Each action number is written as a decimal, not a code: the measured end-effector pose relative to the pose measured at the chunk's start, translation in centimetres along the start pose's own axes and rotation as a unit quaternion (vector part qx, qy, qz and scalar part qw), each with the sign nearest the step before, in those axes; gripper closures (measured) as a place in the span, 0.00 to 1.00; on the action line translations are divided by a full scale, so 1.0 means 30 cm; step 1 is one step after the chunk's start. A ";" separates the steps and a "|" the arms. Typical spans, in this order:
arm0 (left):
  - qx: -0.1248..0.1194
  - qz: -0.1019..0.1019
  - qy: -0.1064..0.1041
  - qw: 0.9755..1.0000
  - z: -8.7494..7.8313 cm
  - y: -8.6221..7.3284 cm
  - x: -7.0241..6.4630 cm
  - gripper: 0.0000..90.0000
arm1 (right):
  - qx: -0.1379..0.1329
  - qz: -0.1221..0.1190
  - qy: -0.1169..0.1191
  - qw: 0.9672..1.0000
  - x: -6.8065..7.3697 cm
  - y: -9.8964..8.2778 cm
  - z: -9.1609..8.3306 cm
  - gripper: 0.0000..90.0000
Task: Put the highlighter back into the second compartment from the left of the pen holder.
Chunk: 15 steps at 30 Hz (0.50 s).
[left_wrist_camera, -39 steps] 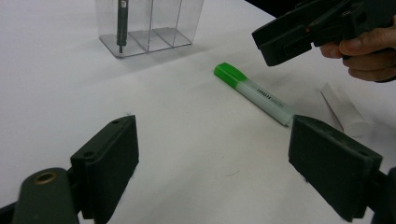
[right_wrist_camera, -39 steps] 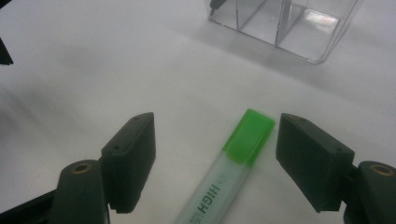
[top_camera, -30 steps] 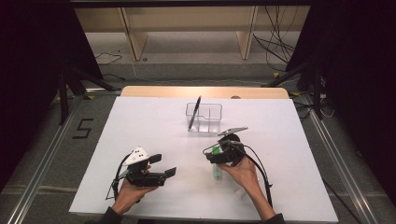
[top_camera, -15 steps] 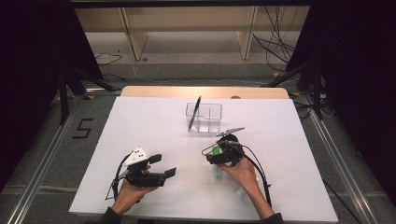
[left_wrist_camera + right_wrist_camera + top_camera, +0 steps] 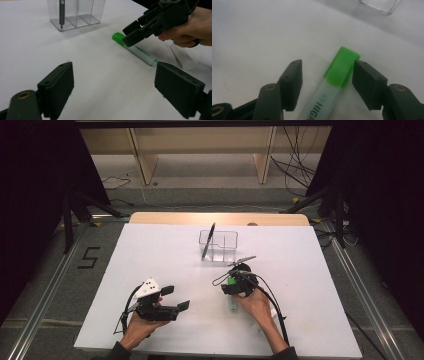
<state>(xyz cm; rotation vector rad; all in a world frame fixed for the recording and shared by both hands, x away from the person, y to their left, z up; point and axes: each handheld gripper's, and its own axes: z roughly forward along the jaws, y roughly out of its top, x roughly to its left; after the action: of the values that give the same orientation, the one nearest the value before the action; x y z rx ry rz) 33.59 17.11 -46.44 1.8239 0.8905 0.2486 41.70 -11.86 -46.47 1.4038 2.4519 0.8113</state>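
High view: right hand-held gripper (image 5: 235, 281) over green-capped translucent plastic highlighter (image 5: 232, 304) lying on white bench (image 5: 310, 270); left hand-held gripper (image 5: 175, 299) wide open, empty
Left gripper view: clear plastic compartment organiser (image 5: 75, 12) behind highlighter
Right gripper view: jaws just closing, straddling cap; right pad touching, left apart

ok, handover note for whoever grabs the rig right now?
Right gripper: over the green highlighter lying on the table, jaws just been closing around its cap end, one pad at the cap, the other with a gap; not gripped yet.
Left gripper: open, idle, holding nothing.
Clear organizer stands beyond, one black pen already in it.
Left: grip the highlighter, probably drop it in the organizer.
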 end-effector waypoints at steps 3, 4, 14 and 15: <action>0.002 -0.001 0.001 1.000 0.001 0.000 0.003 0.17 | 0.010 -0.005 -0.011 1.000 0.006 0.004 0.016 0.49; 0.002 -0.001 0.002 1.000 0.002 -0.001 0.003 0.17 | 0.013 -0.006 -0.017 1.000 0.005 0.005 0.020 0.49; 0.002 0.002 0.002 1.000 0.001 -0.001 0.000 0.17 | 0.030 -0.015 -0.037 0.999 0.004 0.007 0.032 0.56; 0.003 0.002 0.002 1.000 0.001 -0.001 0.001 0.17 | 0.031 -0.016 -0.038 0.999 0.004 0.007 0.032 0.56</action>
<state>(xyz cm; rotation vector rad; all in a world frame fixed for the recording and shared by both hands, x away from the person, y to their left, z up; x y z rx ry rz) 33.62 17.11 -46.49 1.8312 0.8907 0.2532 42.20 -11.32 -47.14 1.3844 2.4546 0.6682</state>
